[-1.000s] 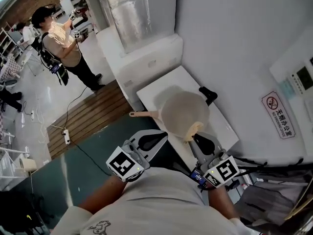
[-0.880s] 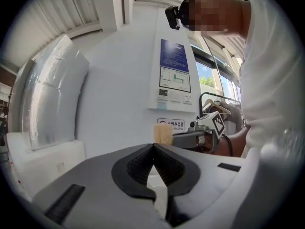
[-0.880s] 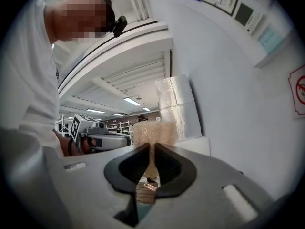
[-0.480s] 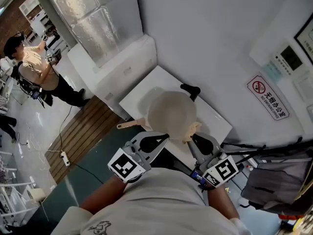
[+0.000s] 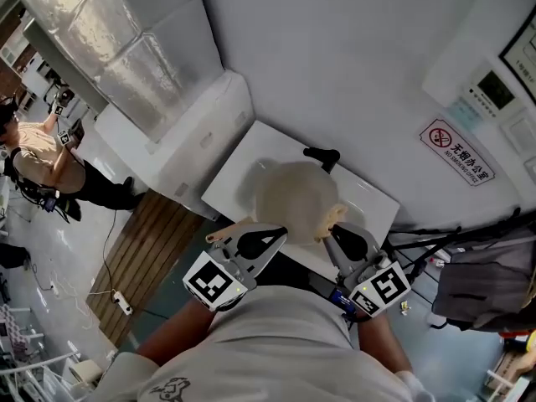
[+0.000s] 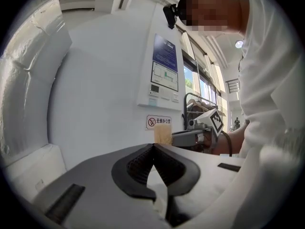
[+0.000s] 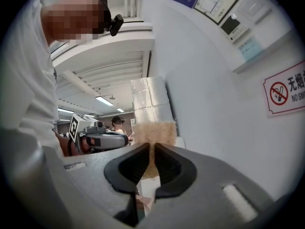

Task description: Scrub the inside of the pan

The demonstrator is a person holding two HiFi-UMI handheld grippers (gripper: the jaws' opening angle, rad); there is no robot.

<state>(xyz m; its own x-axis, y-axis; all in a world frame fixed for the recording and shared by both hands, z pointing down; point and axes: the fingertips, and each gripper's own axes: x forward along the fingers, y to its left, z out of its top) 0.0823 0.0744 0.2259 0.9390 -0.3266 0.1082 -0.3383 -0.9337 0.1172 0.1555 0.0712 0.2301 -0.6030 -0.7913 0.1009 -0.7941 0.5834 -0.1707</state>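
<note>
the view has swung since a second ago, and the person in the background [image 5: 38, 170] now stands at its left edge. the pan [image 5: 293, 198] sits as before by the counter's [image 5: 251, 162] near edge. its handle [image 5: 228, 232] is now just beside the left gripper [image 5: 279, 232], whose jaws are closed together with nothing seen at their tips. the right gripper [image 5: 337, 229] clamps the sponge [image 5: 332, 217] at the pan's near rim, as before.
</note>
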